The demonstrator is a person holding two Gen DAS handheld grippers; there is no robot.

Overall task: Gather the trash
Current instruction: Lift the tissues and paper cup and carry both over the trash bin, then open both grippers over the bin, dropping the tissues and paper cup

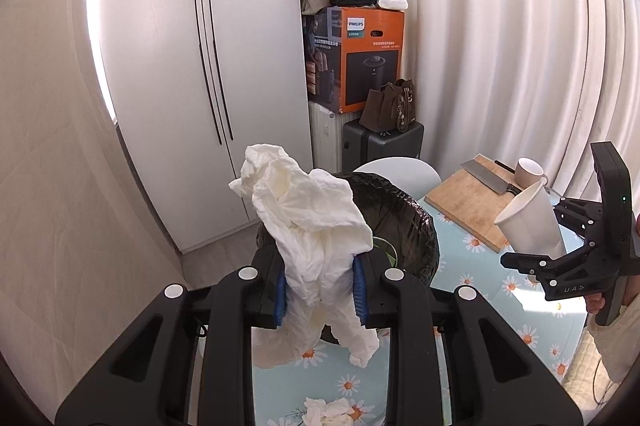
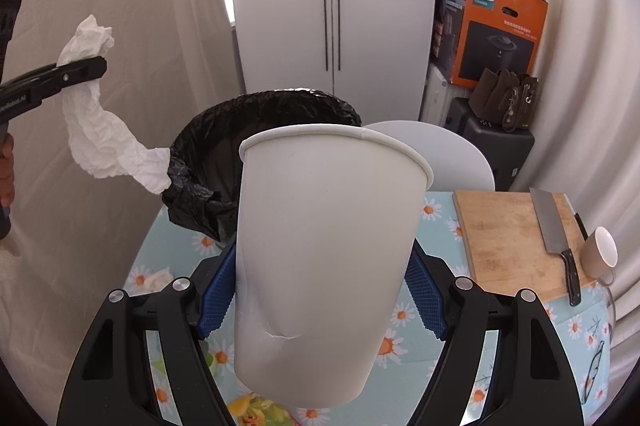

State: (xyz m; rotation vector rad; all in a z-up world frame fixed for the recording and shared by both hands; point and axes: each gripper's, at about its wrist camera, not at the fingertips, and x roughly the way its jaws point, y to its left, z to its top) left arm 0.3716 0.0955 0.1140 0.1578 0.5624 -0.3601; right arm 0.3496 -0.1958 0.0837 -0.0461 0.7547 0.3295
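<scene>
My left gripper is shut on a crumpled white tissue and holds it up just in front of the black-lined trash bin. The same tissue hangs from the left gripper in the right wrist view, left of the bin. My right gripper is shut on a white paper cup, dented near its base, held above the table right of the bin. The cup and right gripper show at the right in the left wrist view.
Another crumpled tissue lies on the daisy-print tablecloth near the front edge. A wooden cutting board with a cleaver and a brown mug sit at the right. A white chair back stands behind the table.
</scene>
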